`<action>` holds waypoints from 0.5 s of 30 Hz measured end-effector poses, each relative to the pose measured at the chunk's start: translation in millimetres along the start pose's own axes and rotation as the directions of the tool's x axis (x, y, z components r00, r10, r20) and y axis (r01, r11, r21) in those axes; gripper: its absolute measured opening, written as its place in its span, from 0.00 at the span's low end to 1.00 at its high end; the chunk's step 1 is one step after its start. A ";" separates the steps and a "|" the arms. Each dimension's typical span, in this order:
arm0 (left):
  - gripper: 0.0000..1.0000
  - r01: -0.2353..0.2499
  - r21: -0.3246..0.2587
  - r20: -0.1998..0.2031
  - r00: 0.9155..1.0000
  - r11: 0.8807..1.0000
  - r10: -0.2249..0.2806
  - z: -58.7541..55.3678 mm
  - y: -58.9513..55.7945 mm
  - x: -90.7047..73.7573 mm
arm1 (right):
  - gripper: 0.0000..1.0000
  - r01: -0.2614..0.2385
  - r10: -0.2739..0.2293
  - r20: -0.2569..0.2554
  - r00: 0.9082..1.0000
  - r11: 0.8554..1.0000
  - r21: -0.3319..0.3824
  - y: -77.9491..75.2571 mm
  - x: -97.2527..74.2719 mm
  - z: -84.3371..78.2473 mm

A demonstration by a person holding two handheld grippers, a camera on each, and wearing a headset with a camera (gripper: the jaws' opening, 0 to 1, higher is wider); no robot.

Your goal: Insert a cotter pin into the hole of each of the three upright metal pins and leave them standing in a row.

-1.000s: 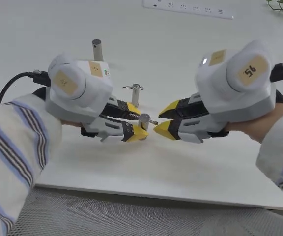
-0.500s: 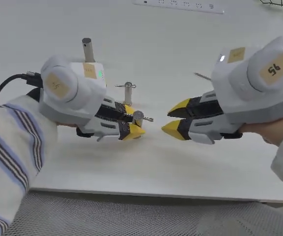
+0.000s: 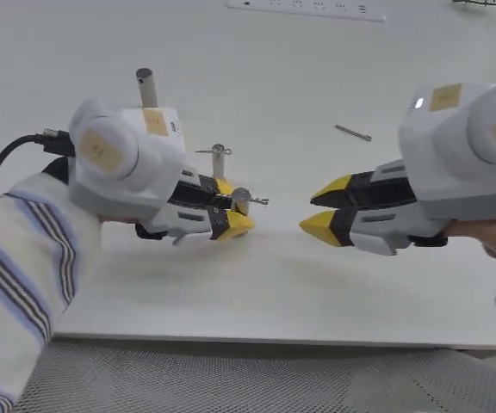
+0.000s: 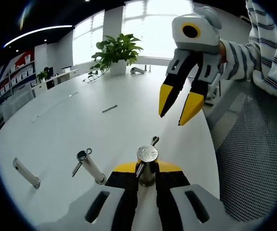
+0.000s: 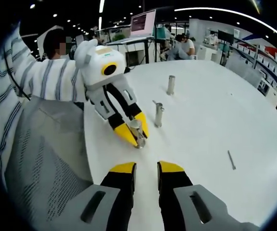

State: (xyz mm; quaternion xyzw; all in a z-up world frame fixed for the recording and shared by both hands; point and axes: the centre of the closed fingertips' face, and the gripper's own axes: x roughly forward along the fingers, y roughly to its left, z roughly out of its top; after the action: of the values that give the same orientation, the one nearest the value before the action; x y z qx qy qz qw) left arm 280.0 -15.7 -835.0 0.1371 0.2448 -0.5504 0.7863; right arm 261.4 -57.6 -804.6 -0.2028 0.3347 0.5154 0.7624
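Bare desk (image 3: pixel 274 275) is left free between right gripper (image 3: pixel 313 212) and the metal pin (image 3: pixel 241 197) clamped in left gripper (image 3: pixel 235 211); passage beyond left gripper is blocked by near upright pin (image 3: pixel 219 160) and far upright pin (image 3: pixel 146 87).

A white table (image 3: pixel 257 292) carries a power strip (image 3: pixel 304 7) at its far edge. A potted plant (image 4: pixel 115 50) stands before bright windows (image 4: pixel 150 19); strip lights (image 5: pixel 101 6) line the dark ceiling.

Left tongs (image 3: pixel 235 206) and right tongs (image 3: pixel 308 213): white housings, black-and-yellow jaws, tan stickers (image 3: pixel 99 148); black cable (image 3: pixel 7 161); cream striped sleeve (image 3: pixel 24 267).
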 end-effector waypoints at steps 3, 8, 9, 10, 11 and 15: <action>0.11 -0.014 0.009 -0.006 1.000 1.000 0.014 6.3 5.4 3.7 | 0.19 0.007 -0.007 0.003 1.000 1.000 0.005 -2.8 -2.5 -1.6; 0.11 -0.040 0.009 0.000 0.999 0.999 0.040 14.0 14.2 10.5 | 0.19 0.024 -0.024 0.013 1.000 1.000 0.021 -8.8 -8.4 -3.8; 0.11 -0.042 0.005 -0.001 0.999 0.999 0.042 15.6 16.3 12.9 | 0.19 0.027 -0.028 0.016 0.999 0.999 0.025 -9.8 -10.0 -4.7; 0.11 -0.045 0.006 -0.002 0.999 0.999 0.045 16.4 16.8 14.7 | 0.19 0.030 -0.030 0.017 0.999 0.999 0.028 -10.6 -10.9 -5.3; 0.11 -0.053 0.010 -0.005 0.999 0.999 0.053 17.9 18.5 17.4 | 0.19 0.033 -0.033 0.020 0.999 0.999 0.033 -11.5 -12.1 -6.4; 0.11 -0.061 0.010 -0.010 0.998 0.998 0.061 22.1 20.4 24.9 | 0.19 0.037 -0.039 0.026 0.999 0.998 0.048 -13.9 -14.2 -9.7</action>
State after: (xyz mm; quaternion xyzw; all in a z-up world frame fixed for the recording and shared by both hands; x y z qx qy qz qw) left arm 311.0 -39.0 -830.8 0.1513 0.2420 -0.5266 0.8008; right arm 267.8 -78.6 -801.6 -0.1842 0.3326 0.4954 0.7810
